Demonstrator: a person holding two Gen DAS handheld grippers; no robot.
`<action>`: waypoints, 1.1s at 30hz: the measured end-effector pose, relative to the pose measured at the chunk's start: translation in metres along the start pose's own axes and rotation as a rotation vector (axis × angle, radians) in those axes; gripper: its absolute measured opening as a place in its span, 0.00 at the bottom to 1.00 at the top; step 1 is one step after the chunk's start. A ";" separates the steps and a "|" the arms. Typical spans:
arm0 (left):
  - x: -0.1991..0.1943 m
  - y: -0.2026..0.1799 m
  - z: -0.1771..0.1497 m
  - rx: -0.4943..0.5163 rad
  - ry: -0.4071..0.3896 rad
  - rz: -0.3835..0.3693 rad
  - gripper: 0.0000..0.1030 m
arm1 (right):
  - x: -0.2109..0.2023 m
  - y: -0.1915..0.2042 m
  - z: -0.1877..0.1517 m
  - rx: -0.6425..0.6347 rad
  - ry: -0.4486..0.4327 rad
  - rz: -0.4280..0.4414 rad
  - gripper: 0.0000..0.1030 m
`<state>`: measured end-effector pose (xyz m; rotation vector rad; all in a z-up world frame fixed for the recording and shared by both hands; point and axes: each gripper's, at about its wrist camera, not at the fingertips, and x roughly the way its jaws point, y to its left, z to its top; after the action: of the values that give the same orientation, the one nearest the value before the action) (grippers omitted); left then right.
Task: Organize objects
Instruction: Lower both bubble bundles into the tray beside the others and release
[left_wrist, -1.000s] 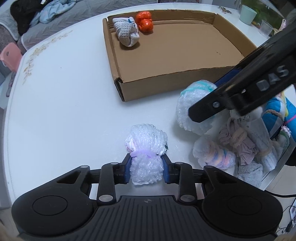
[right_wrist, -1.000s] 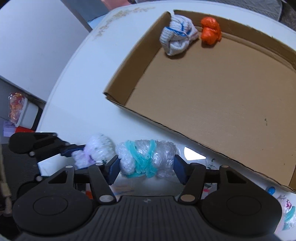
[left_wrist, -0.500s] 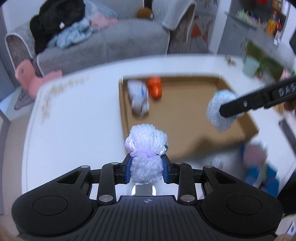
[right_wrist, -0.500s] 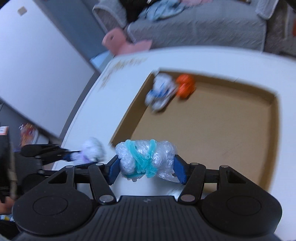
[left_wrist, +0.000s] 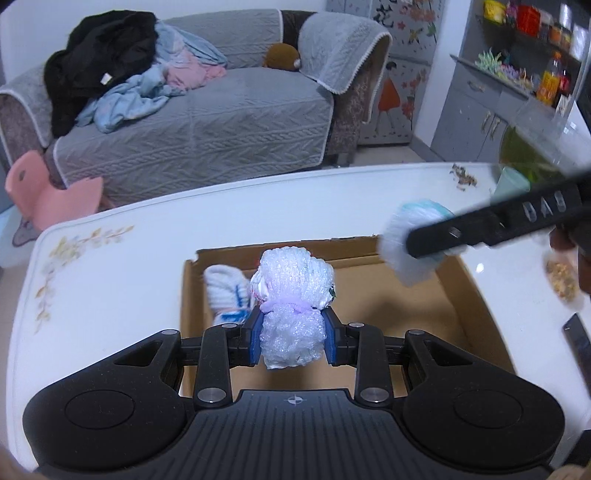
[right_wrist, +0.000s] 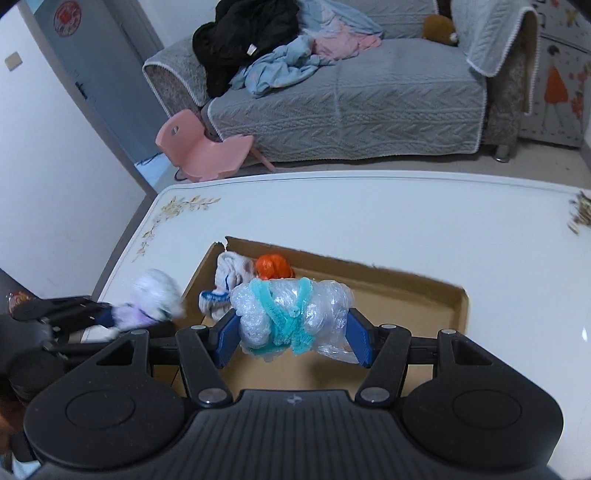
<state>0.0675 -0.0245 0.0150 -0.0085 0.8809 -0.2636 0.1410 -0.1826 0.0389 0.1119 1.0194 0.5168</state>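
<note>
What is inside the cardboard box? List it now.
In the cardboard box: a white sock bundle and an orange bundle in the far corner. The held wrapped bundles hide part of the floor.

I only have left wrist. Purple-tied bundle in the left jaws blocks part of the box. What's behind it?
Observer: An orange bundle sits in the cardboard box, beside the white sock bundle in the far corner. Your view hides the orange one.
Operator: Right gripper is blurred here. What's it carrying?
Observer: The right gripper is shut on a bubble-wrap bundle tied with teal cord; the pads press both its ends.
Operator: Is that bundle over the box yet?
Observer: In the right wrist view it overlaps the box's open floor, near the socks. How high it hangs I cannot tell.
</note>
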 end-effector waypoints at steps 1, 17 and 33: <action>0.008 -0.001 0.000 -0.004 0.010 -0.003 0.36 | 0.008 0.000 0.004 -0.003 0.011 -0.001 0.55; 0.082 0.001 -0.020 -0.025 0.092 0.000 0.37 | 0.087 -0.011 0.022 -0.029 0.135 -0.045 0.55; 0.093 -0.007 -0.023 -0.015 0.100 0.040 0.38 | 0.094 -0.020 0.015 0.004 0.204 -0.020 0.57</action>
<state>0.1046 -0.0510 -0.0697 0.0085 0.9815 -0.2215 0.1995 -0.1544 -0.0338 0.0529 1.2194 0.5157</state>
